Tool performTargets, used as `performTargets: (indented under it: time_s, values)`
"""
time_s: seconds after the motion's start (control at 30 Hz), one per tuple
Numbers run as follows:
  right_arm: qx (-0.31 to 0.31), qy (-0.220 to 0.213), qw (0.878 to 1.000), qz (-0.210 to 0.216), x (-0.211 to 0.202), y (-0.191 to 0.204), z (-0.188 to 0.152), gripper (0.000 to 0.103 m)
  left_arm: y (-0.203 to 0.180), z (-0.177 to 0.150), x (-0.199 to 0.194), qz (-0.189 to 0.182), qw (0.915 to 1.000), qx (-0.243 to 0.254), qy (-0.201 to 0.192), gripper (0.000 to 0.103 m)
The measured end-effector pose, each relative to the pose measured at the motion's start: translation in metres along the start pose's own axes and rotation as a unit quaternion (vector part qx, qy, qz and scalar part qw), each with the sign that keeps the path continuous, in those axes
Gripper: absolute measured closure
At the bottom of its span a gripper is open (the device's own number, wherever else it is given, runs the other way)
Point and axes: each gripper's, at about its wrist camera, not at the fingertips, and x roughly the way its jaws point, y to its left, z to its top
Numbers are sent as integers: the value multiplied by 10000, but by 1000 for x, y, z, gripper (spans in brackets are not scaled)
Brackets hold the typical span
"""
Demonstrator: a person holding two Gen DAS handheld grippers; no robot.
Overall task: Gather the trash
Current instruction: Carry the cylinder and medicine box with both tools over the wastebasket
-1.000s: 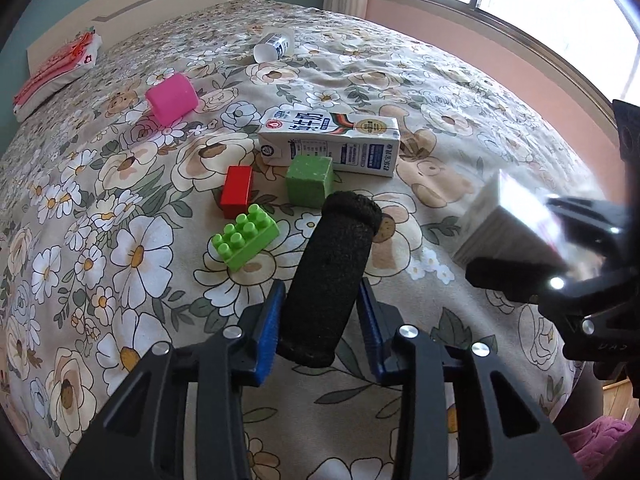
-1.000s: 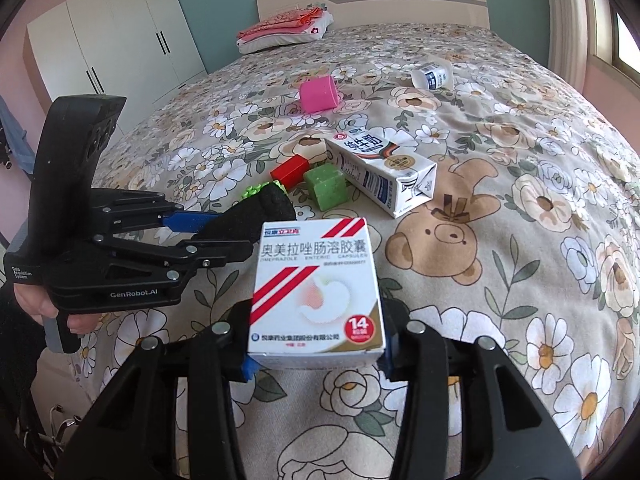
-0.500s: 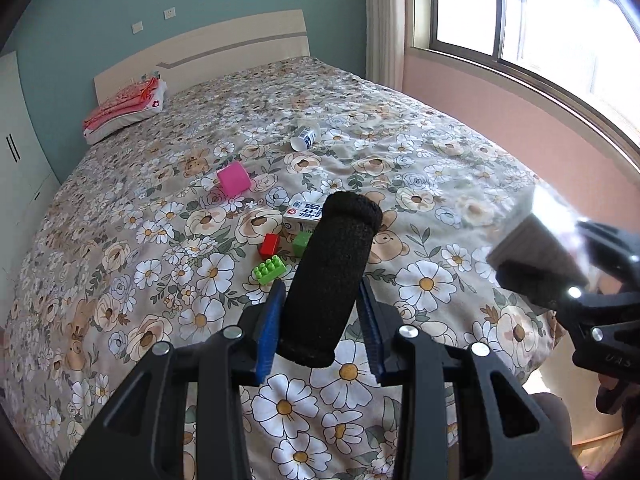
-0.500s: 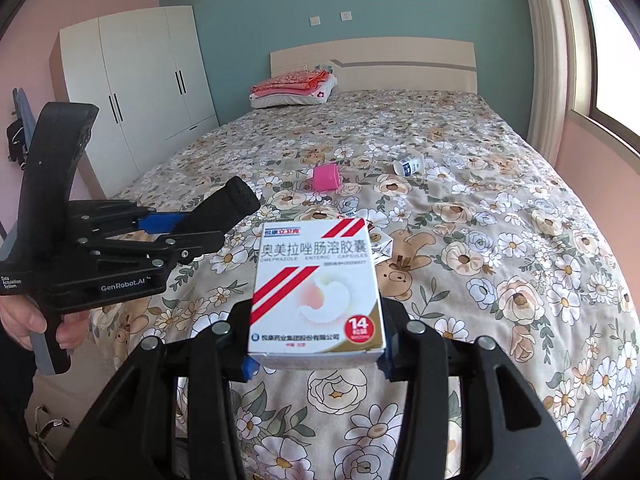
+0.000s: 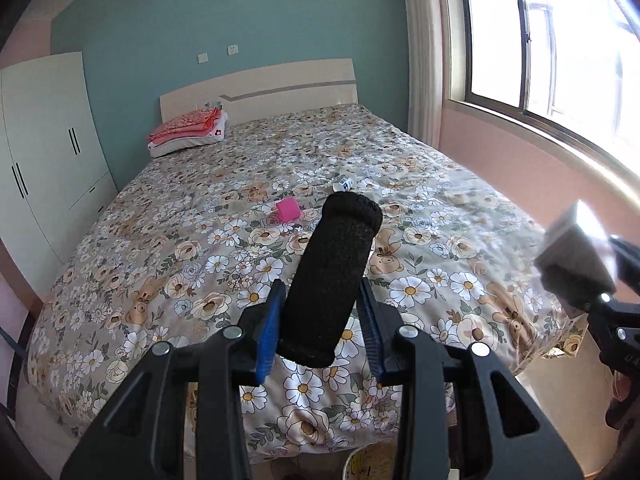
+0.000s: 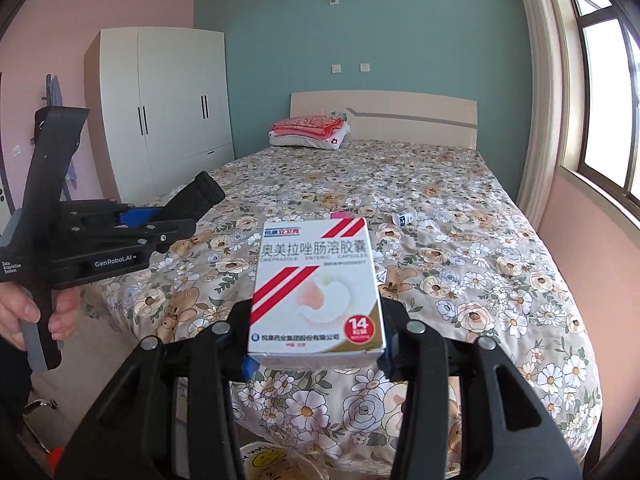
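Black hand-held gripper (image 5: 320, 344), blue pads (image 5: 269, 332), silver screws, white "GenRobot.AI" lettering.

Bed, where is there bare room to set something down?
Free: the bed between the pillow and pink block, plus the wardrobe-side edge. Crowded: mid-bed, around the pink block and small bottle.

Teal wall (image 6: 400, 32), white wardrobe (image 6: 168, 108), floral bed (image 5: 248, 208), sunlit window (image 5: 560, 48).

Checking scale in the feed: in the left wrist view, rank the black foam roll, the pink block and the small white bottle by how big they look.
1. black foam roll, by far, but it sits in the left claw right at the lens, so nearness inflates it.
2. pink block on the bed.
3. small white bottle, slightly smaller and farther back.
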Motion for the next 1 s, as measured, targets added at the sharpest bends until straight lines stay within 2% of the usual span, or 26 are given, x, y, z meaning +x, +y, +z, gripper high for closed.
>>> performTargets:
  time_s: [0.23, 0.47, 0.73, 1.0]
  values:
    - [-129, -53, 9999, 19, -42, 22, -21, 58, -3, -34, -53, 149, 9994, -107, -285, 64]
    - [-109, 66, 9999, 95, -53, 31, -49, 58, -4, -63, -70, 283, 9988, -183, -350, 64]
    - [-140, 408, 9990, 151, -48, 45, -85, 58, -19, -99, -65, 221, 9995, -155, -166, 64]
    - [-43, 979, 9950, 185, -24, 54, -134, 58, -33, -151, -25, 55, 9988, -126, 466, 64]
